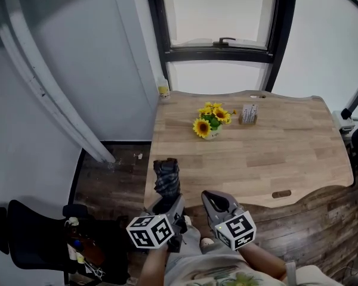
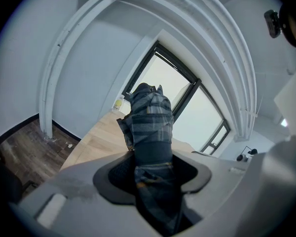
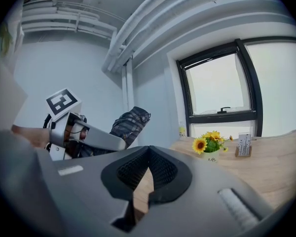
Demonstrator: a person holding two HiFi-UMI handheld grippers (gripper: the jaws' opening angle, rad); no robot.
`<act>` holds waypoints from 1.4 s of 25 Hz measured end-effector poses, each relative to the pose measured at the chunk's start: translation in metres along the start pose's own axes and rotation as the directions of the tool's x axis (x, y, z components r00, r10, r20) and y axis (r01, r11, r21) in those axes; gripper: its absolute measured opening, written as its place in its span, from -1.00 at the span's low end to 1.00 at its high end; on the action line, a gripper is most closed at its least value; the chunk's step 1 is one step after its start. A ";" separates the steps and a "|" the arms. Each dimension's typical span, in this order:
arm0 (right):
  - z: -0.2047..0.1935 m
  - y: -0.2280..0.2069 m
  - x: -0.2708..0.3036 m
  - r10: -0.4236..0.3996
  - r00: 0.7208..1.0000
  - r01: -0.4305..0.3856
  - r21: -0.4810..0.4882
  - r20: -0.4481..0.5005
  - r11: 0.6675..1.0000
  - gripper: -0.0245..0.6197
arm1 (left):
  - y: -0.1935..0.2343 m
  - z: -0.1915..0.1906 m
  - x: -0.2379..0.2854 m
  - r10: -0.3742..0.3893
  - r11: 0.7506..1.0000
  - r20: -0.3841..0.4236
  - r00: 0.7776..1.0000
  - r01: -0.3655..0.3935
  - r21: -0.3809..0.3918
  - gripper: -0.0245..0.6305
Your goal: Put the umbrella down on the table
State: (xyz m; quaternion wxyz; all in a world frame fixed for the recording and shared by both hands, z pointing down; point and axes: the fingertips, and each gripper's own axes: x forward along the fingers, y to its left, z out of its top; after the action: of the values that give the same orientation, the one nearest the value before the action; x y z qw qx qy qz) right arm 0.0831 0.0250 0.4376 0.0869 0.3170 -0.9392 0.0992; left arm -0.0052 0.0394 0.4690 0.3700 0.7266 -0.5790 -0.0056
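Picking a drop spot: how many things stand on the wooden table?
3: potted yellow sunflowers near the centre, a small card stand right of them, a yellow-labelled jar at the far left corner.

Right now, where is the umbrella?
In the head view the plaid umbrella sits low and left, held in the left gripper by the wooden table's near left corner, not lying on it.

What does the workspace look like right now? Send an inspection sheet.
Surface: light wooden table, mostly bare.
Job's things: folded grey plaid umbrella, held in the air at the table's near left corner, not yet down.
Clutter: potted yellow sunflowers, small card holder, small yellow-labelled cup at the far edge.
Grippers: left gripper shut on the umbrella; right gripper shut, empty.
Cables: nothing seen.
Surroundings: black-framed window, dark wood floor.
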 end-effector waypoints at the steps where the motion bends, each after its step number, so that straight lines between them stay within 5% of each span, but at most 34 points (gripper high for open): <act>1: 0.001 -0.002 0.004 -0.002 1.000 0.002 0.001 -0.003 1.000 -0.92 | 0.003 0.003 0.003 -0.002 1.000 -0.004 1.000 0.001 -0.005 -0.30; 20: 0.013 -0.027 0.072 -0.020 1.000 0.020 0.031 -0.019 0.999 -0.92 | 0.038 0.052 0.046 -0.031 0.996 -0.041 0.999 0.028 -0.085 -0.29; 35: 0.019 -0.035 0.112 -0.034 0.999 0.035 0.025 -0.034 0.999 -0.92 | 0.062 0.080 0.066 -0.039 0.997 -0.062 0.997 0.035 -0.075 -0.29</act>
State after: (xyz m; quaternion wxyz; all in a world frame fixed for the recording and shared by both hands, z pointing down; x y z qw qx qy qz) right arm 0.0142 -0.0715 0.4490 0.1002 0.3323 -0.9308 0.1150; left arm -0.0705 -0.0627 0.4725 0.4144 0.7229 -0.5528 -0.0108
